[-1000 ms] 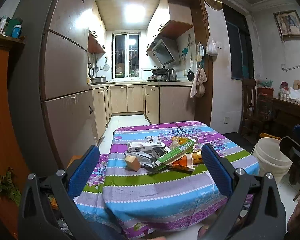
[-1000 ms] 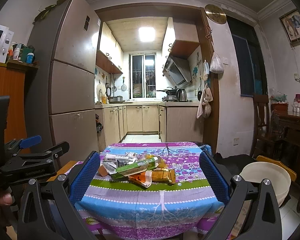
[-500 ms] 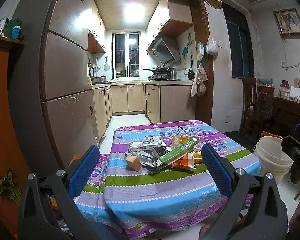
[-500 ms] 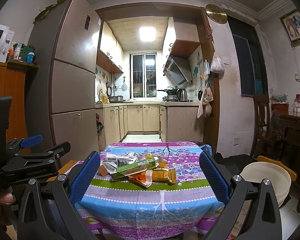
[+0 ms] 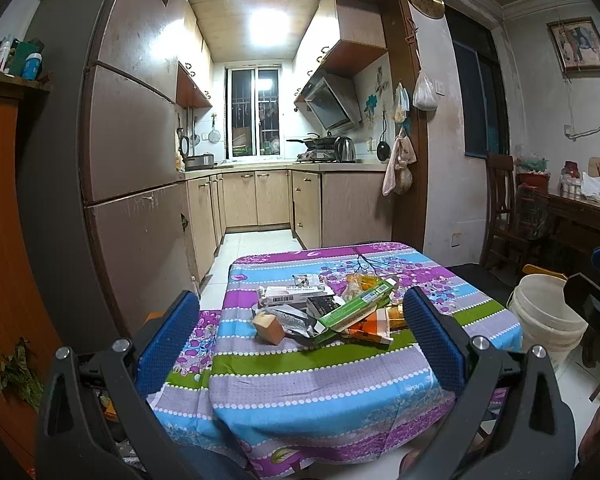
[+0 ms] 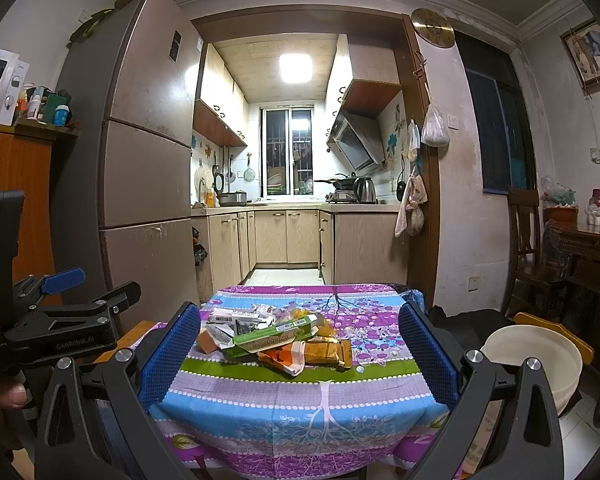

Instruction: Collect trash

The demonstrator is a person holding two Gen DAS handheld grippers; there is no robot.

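Observation:
A pile of trash lies mid-table on the striped cloth (image 5: 320, 380): a long green box (image 5: 354, 308), an orange wrapper (image 5: 370, 326), a brown block (image 5: 270, 328), a white box (image 5: 296, 294) and a silver wrapper (image 5: 292, 318). My left gripper (image 5: 300, 344) is open and empty, held short of the table's near edge. The right wrist view shows the same green box (image 6: 276, 334), the orange wrapper (image 6: 284, 356) and a golden wrapper (image 6: 328, 352). My right gripper (image 6: 300, 352) is also open and empty, back from the table. The left gripper (image 6: 60, 320) shows at that view's left.
A white bucket (image 5: 544, 320) (image 6: 532, 360) stands on the floor right of the table. A tall fridge (image 5: 132, 160) is on the left, kitchen cabinets (image 5: 260, 200) lie behind, and a wooden chair (image 6: 528, 240) and sideboard (image 6: 588, 248) are on the right. A hand (image 6: 4, 396) holds the left gripper.

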